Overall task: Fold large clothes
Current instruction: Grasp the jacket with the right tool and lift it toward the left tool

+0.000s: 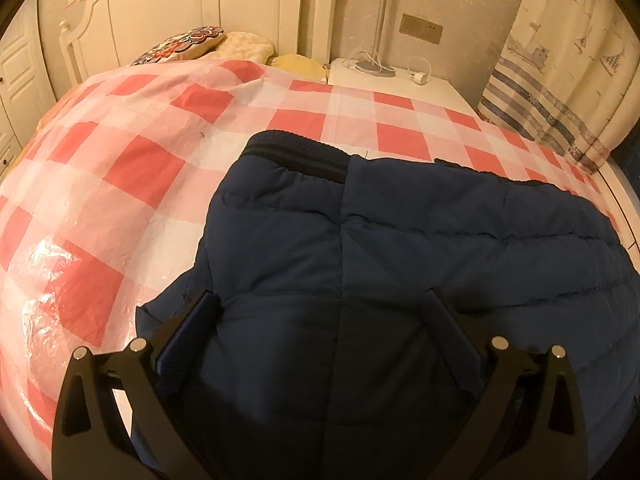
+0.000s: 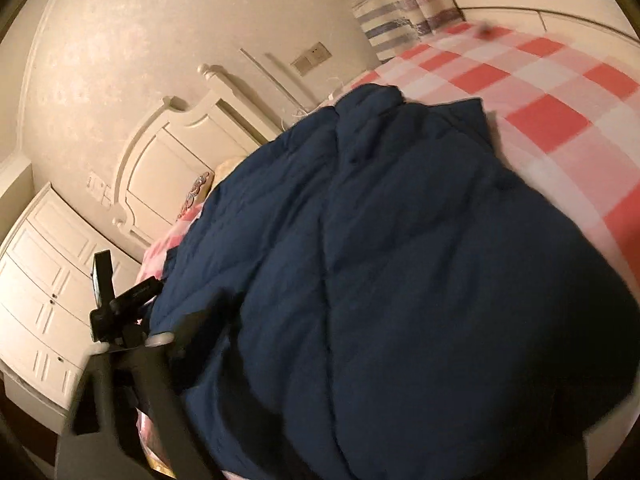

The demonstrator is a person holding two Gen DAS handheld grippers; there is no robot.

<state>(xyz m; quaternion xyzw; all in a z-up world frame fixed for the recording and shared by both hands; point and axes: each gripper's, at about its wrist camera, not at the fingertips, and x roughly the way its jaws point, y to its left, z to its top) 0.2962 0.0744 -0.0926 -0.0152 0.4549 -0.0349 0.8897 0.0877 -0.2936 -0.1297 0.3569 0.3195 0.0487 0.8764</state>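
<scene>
A navy padded jacket (image 1: 400, 264) lies spread on a bed with a red-and-white checked cover (image 1: 132, 168). Its ribbed collar (image 1: 296, 156) points toward the headboard. My left gripper (image 1: 320, 312) hangs low over the near part of the jacket with its jaws wide apart. Its left finger (image 1: 200, 320) is at the jacket's left edge, and puffed fabric lies between the fingers. The right wrist view is blurred and tilted, and the jacket (image 2: 400, 260) fills it. Of my right gripper only the left finger (image 2: 196, 328) shows, beside a fold; the other finger is hidden by the dark fabric.
Pillows (image 1: 192, 42) lie by the white headboard (image 1: 168, 4). A white nightstand (image 1: 432, 88) with a lamp base and a charger stands at the bed's far right, next to a striped curtain (image 1: 560, 80). White cabinets (image 2: 44, 280) stand left of the bed. A black device (image 2: 108, 296) shows by the jacket's left edge.
</scene>
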